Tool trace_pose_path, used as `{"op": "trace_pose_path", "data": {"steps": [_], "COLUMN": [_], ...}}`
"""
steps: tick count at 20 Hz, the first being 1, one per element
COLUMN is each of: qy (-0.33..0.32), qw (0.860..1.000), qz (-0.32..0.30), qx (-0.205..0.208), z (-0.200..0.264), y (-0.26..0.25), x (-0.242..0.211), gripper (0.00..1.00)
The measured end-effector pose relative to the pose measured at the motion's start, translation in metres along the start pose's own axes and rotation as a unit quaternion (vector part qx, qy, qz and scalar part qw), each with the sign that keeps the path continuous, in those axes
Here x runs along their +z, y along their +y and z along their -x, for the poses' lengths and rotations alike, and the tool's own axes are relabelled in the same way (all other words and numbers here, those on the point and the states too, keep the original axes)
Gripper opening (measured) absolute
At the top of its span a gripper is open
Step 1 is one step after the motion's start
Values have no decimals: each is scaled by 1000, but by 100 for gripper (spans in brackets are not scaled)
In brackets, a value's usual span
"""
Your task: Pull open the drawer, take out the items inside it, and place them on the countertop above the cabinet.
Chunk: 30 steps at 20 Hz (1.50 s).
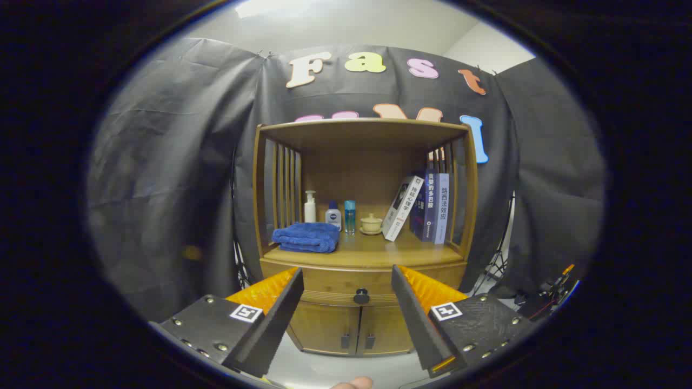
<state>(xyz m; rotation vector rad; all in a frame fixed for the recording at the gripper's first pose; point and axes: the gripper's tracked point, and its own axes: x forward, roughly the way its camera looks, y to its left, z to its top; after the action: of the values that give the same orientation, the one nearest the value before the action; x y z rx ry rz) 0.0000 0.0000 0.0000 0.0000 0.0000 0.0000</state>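
Gripper state: your gripper (346,281) has its fingers spread wide with nothing between the pads; it stands back from the cabinet (363,237), not touching it.
Drawer: the drawer (351,289) is closed, sitting just under the countertop (373,254). Its dark round knob (361,296) shows between your fingers and beyond them.
Contents: hidden behind the closed front; you cannot tell what is inside.
Countertop load: a folded blue towel (306,237), three small bottles (330,212), a lidded cup (371,223) and leaning books (424,208). Bare wood lies along the front edge.
Step in hand: approach to the knob; judged as the very start of the task.
Risk, missed grasp: the knob is small and round. Closing off centre would likely let it slip out of the pads.
Risk, wrong handle: the two lower door pulls (357,341) sit just below; dropping too low would open a door instead.
Risk, skewed pull: pulling at an angle could jam the drawer or drag the cabinet.
Risk, placement: crowding items near the bottles or books could topple them.
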Motion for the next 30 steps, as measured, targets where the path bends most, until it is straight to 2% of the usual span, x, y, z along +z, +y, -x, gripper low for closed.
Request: {"op": "trace_pose_path", "data": {"steps": [8, 20, 26, 30], "qy": [-24, -23, -18, 12], "qw": [999, 1000, 1000, 999], "qz": [14, 15, 12, 29], "qx": [23, 1, -11, -12], "z": [0, -19, -59, -92], "y": [14, -3, -8, -12], "x": [13, 9, -16, -63], "gripper": [98, 97, 98, 98]}}
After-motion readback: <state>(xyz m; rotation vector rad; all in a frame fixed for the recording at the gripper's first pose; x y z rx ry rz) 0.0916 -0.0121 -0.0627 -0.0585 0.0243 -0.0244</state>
